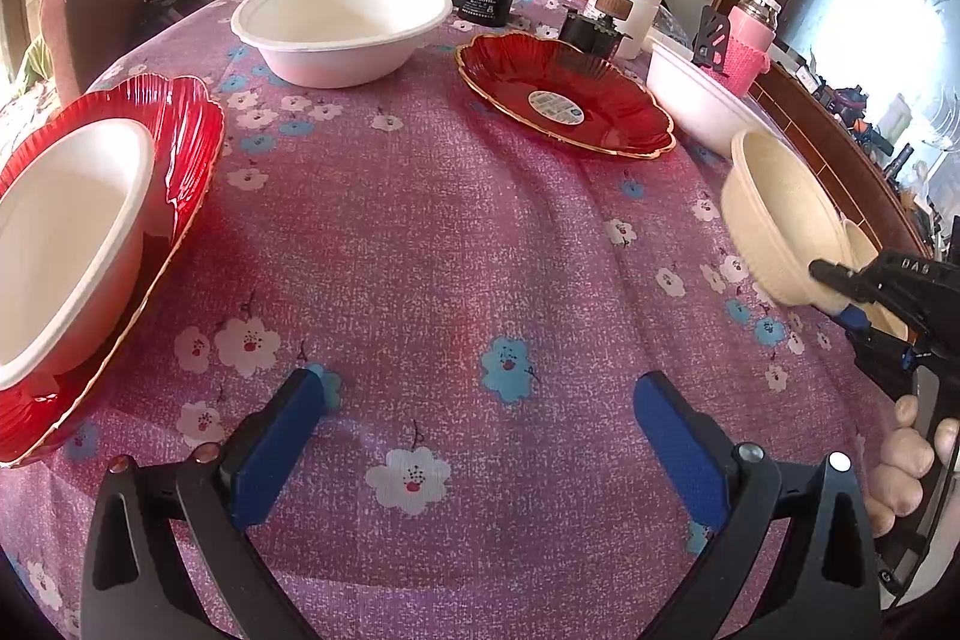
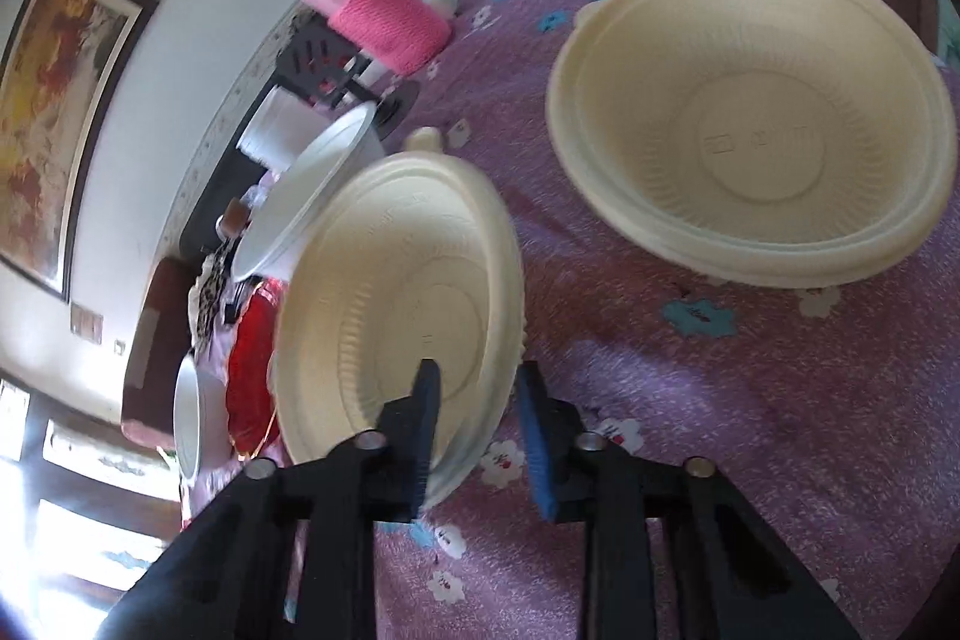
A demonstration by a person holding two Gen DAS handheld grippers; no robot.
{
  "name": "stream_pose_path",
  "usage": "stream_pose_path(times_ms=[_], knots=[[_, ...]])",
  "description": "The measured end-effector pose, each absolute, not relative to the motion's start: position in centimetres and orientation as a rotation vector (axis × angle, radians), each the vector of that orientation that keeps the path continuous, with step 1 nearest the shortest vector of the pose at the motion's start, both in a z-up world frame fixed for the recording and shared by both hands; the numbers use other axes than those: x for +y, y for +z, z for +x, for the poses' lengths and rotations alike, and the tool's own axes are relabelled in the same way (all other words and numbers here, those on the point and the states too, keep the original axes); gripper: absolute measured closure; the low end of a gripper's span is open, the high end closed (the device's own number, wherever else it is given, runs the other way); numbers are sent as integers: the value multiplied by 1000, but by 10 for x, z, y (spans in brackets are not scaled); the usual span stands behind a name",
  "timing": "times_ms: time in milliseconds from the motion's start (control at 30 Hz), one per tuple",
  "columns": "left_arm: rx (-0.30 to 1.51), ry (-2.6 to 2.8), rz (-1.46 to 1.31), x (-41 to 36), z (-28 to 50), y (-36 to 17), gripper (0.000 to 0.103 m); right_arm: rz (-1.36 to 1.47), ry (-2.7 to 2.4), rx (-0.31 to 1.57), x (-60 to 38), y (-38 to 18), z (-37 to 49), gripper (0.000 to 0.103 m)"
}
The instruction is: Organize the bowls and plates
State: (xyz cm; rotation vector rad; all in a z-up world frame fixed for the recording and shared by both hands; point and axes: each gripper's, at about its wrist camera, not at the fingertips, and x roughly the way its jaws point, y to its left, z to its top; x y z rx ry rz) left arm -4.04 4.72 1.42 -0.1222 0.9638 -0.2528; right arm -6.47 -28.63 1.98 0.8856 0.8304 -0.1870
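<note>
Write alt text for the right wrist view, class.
The right hand-held gripper clamps the rim of a tilted cream plastic bowl above a purple floral tablecloth. A second cream plastic bowl rests upright to its right.

Daylight floods my feeds — the window (image 1: 888, 10) on the left wrist view is blown out white, likewise the lower-left corner of the right wrist view. Both fisheyes bend the edges into dark corners. The held cream bowl (image 2: 396, 304) looks slightly smeared — motion blur, probably.

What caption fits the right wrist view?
Right gripper fingers grip a cream bowl rim beside another cream bowl.
</note>
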Motion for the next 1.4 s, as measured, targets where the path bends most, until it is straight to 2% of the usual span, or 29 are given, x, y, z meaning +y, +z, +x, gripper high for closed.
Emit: stream_pose_path(times_ms=[33, 100, 433, 533, 667, 800, 833, 967, 1100, 1167, 1367, 1400], knots=[[963, -254, -126, 48, -41, 14, 0, 873, -168, 839, -283, 21, -64, 91], [960, -259, -135, 49, -41, 15, 0, 851, -122, 859, -276, 23, -63, 92], [946, -272, -182, 56, -42, 16, 0, 764, 130, 1019, -221, 19, -56, 91], [955, -274, -217, 64, -43, 21, 0, 688, 177, 1092, -204, 20, -57, 85], [914, -304, -258, 77, -37, 50, 0, 614, 160, 1044, -209, 43, -66, 78], [890, -288, -286, 81, -8, 75, 0, 597, 137, 939, -223, 75, -57, 58], [905, -298, -313, 82, 2, 77, 0, 602, 138, 930, -225, 79, -51, 58], [998, -340, -422, 74, 48, 73, 1, 598, 144, 927, -220, 89, -6, 58], [1037, -307, -444, 61, 86, 63, 21, 643, 151, 1027, -215, 65, 55, 58], [1062, -309, -456, 58, 92, 55, 25, 639, 120, 1073, -211, 51, 82, 58], [1093, -289, -459, 59, 98, 41, 25, 688, 73, 1117, -210, 22, 117, 59], [1099, -283, -457, 59, 100, 39, 25, 719, 94, 1120, -210, 19, 121, 73]])
